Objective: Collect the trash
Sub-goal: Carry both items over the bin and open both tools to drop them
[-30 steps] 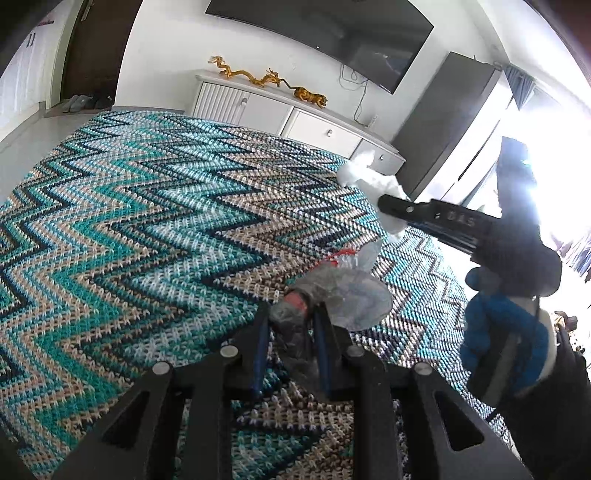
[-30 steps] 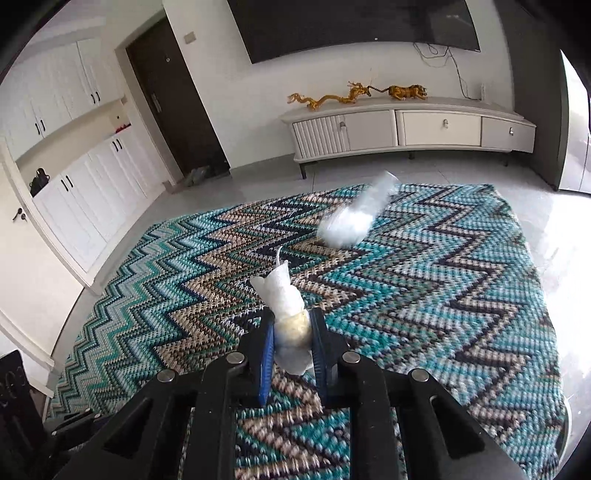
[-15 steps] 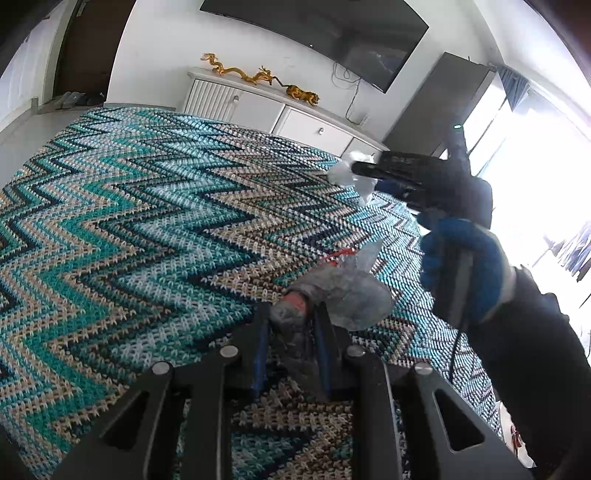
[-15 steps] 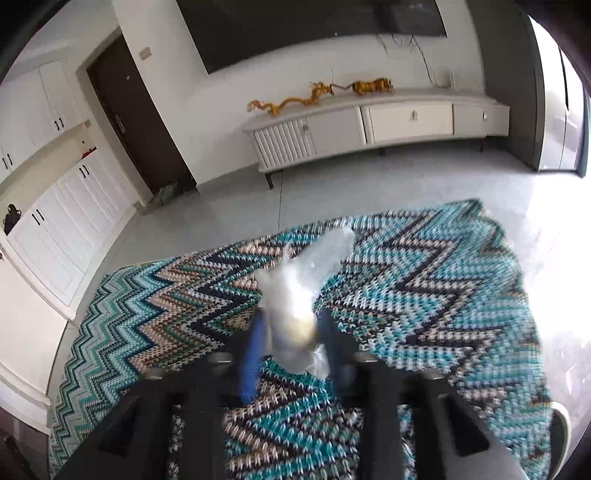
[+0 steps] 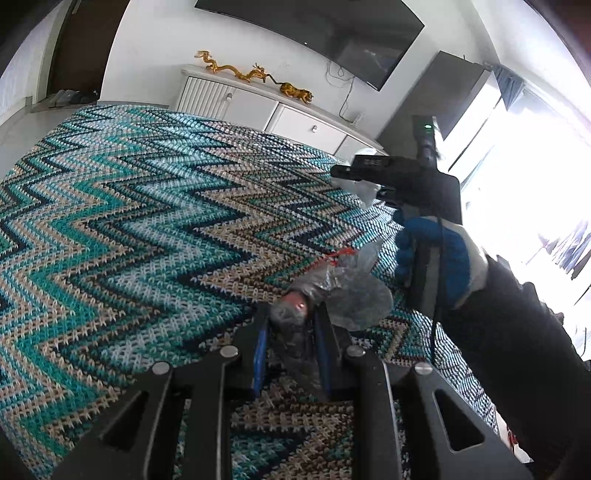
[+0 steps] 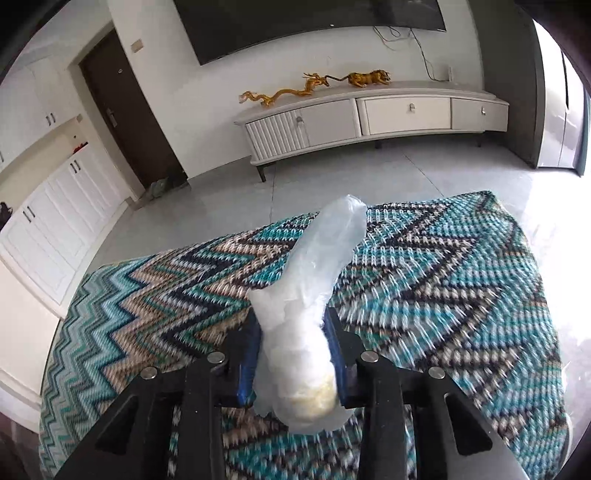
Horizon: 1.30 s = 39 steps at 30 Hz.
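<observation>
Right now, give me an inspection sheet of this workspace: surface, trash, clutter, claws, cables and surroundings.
Surface: teal and beige zigzag woven rug on pale floor tiles.
Job's things: grey crumpled plastic wrapper with red bits; white crumpled clear plastic bag.
Clutter: nothing seen.
Claws: left claw shut on the wrapper; right claw closing, bag between its pads.
Cables: black cord along the blue-gloved right hand.
Surroundings: white low cabinet, gold dragon figurine, wall television.

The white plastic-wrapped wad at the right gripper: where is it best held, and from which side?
Grip the white plastic-wrapped wad on its thick, rounded lower body, from the two sides, as the right gripper is doing while its jaws close. The tapered upper tail is thin loose film and would likely slip.
</observation>
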### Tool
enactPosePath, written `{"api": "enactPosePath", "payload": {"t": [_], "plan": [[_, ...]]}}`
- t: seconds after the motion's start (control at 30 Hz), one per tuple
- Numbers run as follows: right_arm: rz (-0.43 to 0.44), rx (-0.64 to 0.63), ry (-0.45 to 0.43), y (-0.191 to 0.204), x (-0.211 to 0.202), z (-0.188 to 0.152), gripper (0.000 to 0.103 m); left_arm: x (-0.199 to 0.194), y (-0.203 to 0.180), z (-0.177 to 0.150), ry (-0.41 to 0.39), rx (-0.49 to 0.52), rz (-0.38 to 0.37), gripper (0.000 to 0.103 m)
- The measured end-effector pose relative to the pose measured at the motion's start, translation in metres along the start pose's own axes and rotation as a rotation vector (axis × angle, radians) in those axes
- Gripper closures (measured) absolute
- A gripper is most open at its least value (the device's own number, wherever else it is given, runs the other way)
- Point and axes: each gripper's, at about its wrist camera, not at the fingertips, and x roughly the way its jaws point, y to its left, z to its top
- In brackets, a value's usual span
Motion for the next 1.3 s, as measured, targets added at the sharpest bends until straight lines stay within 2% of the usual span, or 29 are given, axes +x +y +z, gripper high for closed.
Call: {"api": "enactPosePath", "payload": {"t": [0.23,0.43,0.53,0.7,0.93,1.1,1.3], "plan": [[0.071,-0.008,0.018,-0.007,-0.068,-0.038,0.073,-0.001,-0.007,-0.003,-0.008,0.013,0.012,0.082],[0.079,-0.012,0.035,-0.011,-0.14,-0.08,0.073,-0.004,-0.024,-0.002,-0.019,0.057,0.115,0.082],[0.074,-0.003,0.049,-0.015,-0.167,-0.097,0.073,-0.012,-0.04,-0.003,-0.025,0.077,0.115,0.082],[0.05,0.032,0.039,-0.031,-0.209,-0.122,0.073,-0.027,-0.094,-0.011,-0.037,0.164,0.079,0.082],[0.027,0.121,-0.046,-0.079,-0.265,-0.137,0.073,-0.034,-0.176,-0.013,-0.042,0.297,0.015,0.082],[-0.017,0.18,-0.089,-0.128,-0.297,-0.144,0.073,-0.012,-0.239,-0.01,-0.004,0.366,-0.043,0.082],[-0.077,0.259,-0.098,-0.198,-0.308,-0.16,0.073,0.056,-0.317,-0.017,0.12,0.452,-0.081,0.082]]}}
